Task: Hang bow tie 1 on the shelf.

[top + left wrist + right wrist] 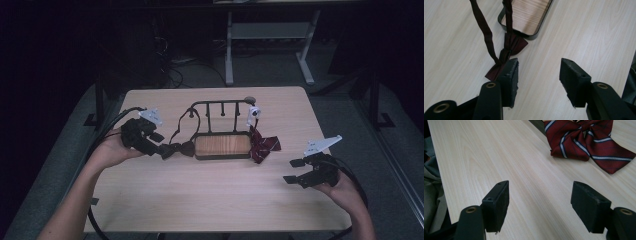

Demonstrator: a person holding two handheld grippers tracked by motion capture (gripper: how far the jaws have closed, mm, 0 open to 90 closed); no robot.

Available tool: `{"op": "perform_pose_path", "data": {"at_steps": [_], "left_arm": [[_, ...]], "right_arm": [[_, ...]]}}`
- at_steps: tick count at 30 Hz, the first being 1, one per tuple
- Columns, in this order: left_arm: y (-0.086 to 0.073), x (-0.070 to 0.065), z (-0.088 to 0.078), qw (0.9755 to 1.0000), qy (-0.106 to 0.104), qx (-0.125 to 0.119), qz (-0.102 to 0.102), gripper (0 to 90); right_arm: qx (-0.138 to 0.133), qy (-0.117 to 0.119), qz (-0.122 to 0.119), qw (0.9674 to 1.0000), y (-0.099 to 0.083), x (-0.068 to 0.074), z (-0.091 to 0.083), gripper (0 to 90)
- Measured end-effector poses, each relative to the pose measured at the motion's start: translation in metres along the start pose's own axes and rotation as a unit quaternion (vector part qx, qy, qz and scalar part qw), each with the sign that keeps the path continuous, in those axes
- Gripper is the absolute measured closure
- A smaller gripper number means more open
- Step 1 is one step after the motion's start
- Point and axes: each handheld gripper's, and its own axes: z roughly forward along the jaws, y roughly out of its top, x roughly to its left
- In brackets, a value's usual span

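Table [215,200] of pale wood grain carries a black metal rack [220,107] with a wooden base tray [222,145] at its centre. Left hand-held gripper [167,150] sits low at the tray's left end, jaws parted and released. A dark maroon bow tie [507,51] lies on the table just ahead of it, touching the outer face of one jaw, not between the pads; its narrow strap [482,27] runs up toward the rack. Right hand-held gripper [292,171] hovers at the table's right side, jaws spread wide, nothing between them. A red bow tie with pale stripes [586,141] lies beside the tray's right end, well apart from that gripper.
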Motion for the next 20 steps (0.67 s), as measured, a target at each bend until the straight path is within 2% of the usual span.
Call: {"op": "perform_pose_path", "data": {"at_steps": [13,18,20], "left_arm": [[-0.019,-0.010,0.012,1.0000,-0.002,-0.001,-0.007,44.8],[-0.025,-0.016,0.017,1.0000,-0.002,-0.002,-0.004,43.3],[-0.027,-0.017,0.019,1.0000,-0.002,0.001,0.003,42.9]], "right_arm": [[0.003,0.001,0.003,1.0000,-0.001,0.000,0.000,30.9],[0.001,0.000,0.002,1.0000,-0.001,0.000,0.001,30.8],[0.003,0.000,0.001,1.0000,-0.001,-0.001,0.001,30.8]]}}
